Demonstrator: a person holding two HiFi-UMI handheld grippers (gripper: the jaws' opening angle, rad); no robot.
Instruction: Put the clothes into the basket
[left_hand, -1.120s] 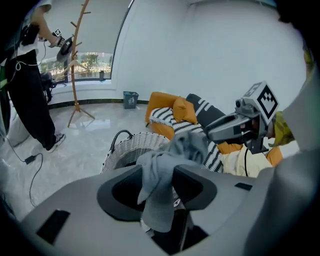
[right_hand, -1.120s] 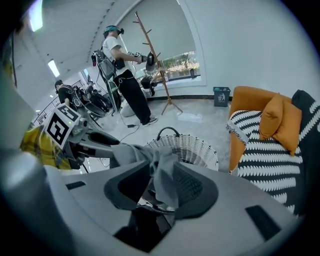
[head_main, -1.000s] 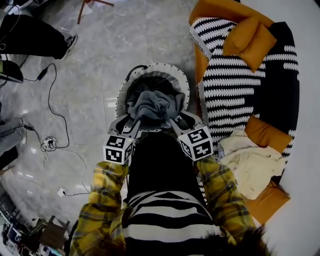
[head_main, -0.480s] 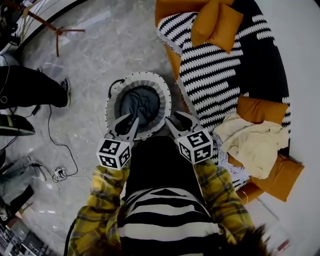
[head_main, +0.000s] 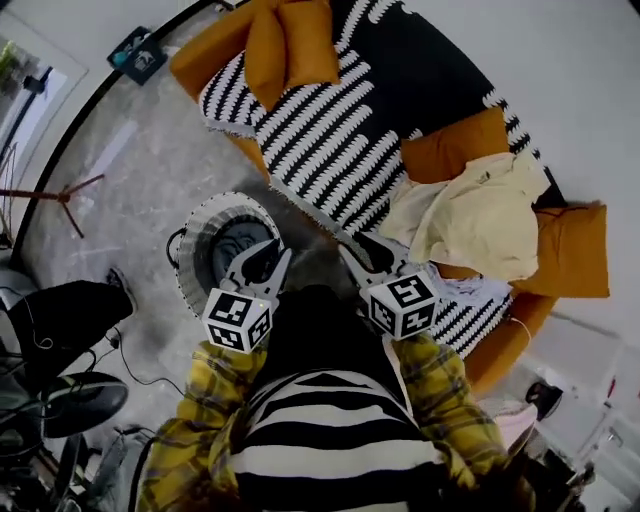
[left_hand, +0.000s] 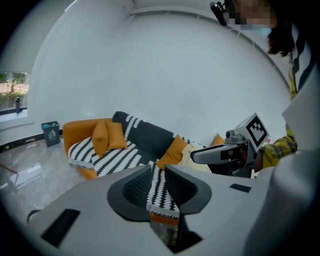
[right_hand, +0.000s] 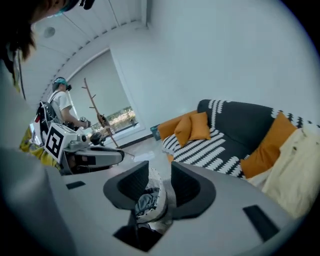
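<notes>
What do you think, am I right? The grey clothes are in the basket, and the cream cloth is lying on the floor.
Not quite. The grey clothes are in the basket, but the cream cloth lies on the sofa, not on the floor. The head view shows it.

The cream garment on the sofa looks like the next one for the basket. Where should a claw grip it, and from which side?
Probably the bunched folds at the cream garment's lower-left edge, nearest the right claw. It lies crumpled and loose on the sofa, so raised folds offer a pinch. Come down from above, on the seat's front side.
</notes>
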